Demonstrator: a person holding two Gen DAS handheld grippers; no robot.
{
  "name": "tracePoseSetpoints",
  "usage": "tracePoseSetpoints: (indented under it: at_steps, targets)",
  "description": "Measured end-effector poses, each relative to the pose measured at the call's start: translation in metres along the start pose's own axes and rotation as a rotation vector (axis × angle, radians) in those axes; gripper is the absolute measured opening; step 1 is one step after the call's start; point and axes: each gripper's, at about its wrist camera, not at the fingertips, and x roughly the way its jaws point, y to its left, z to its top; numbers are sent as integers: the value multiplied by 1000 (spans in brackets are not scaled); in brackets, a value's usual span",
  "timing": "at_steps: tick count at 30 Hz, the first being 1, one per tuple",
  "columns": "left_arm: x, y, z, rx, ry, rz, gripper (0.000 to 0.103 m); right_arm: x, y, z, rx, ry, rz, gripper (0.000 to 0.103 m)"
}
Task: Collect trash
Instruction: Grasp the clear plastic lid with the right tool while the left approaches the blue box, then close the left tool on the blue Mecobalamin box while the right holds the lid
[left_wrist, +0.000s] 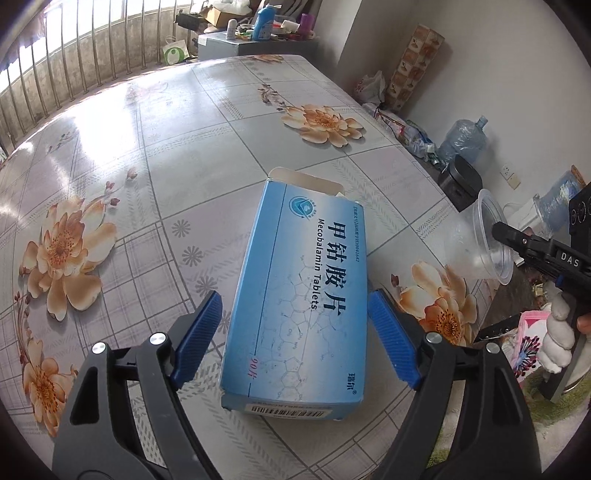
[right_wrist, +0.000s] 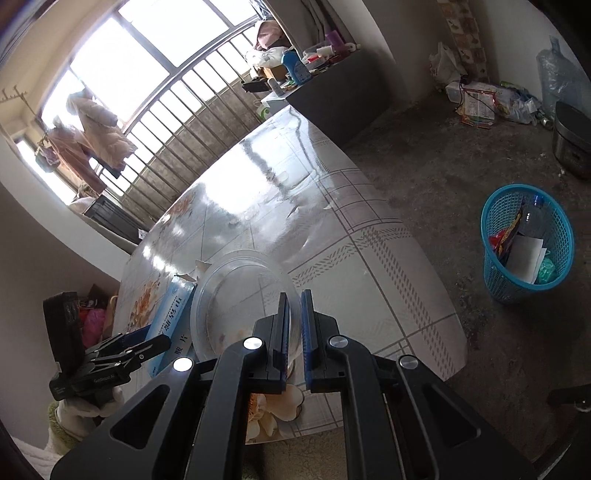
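A blue medicine box (left_wrist: 295, 295) with an open end flap lies flat on the flowered table (left_wrist: 166, 147). My left gripper (left_wrist: 295, 317) is open, its blue pads on either side of the box, not touching it. My right gripper (right_wrist: 294, 325) is shut on the rim of a clear plastic cup (right_wrist: 240, 295), held above the table's right edge; the cup also shows in the left wrist view (left_wrist: 487, 243). The box (right_wrist: 173, 314) and my left gripper (right_wrist: 140, 341) show at the left of the right wrist view.
A blue mesh waste basket (right_wrist: 524, 240) with wrappers and paper in it stands on the floor to the right of the table. A dark cabinet (right_wrist: 332, 85) with bottles stands beyond the table. A water jug (left_wrist: 465, 136) and bags lie by the wall.
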Motion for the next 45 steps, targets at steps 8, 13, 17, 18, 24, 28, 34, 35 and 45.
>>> tracePoseSetpoints:
  at_steps: [8,13,17,18,24,28,34,35,45]
  targets:
    - [0,-20,-9,18,46,-78,77,-1,-2,1,-8,-18,-18,7]
    - [12,-31,2,18,41,-23,78,-3,-7,-1,2,-22,-16,7]
    - [24,-34,8,20,44,30,78,-4,-6,-1,-1,-26,-22,7]
    - [27,-35,9,21,44,41,78,-4,-6,-1,-2,-28,-23,7]
    - [34,-39,13,38,12,109,77,-5,-6,-3,-5,-28,-23,7]
    - [31,-32,12,10,-10,131,74,-5,-3,-4,-10,-25,-21,7]
    - [20,-14,9,-68,-17,183,74,-3,0,-4,-21,-19,-14,7]
    - [20,-12,8,-75,-13,185,75,-2,-1,-4,-21,-17,-12,7]
    - [23,-18,3,-43,-2,216,77,0,1,-3,-24,-12,-10,7]
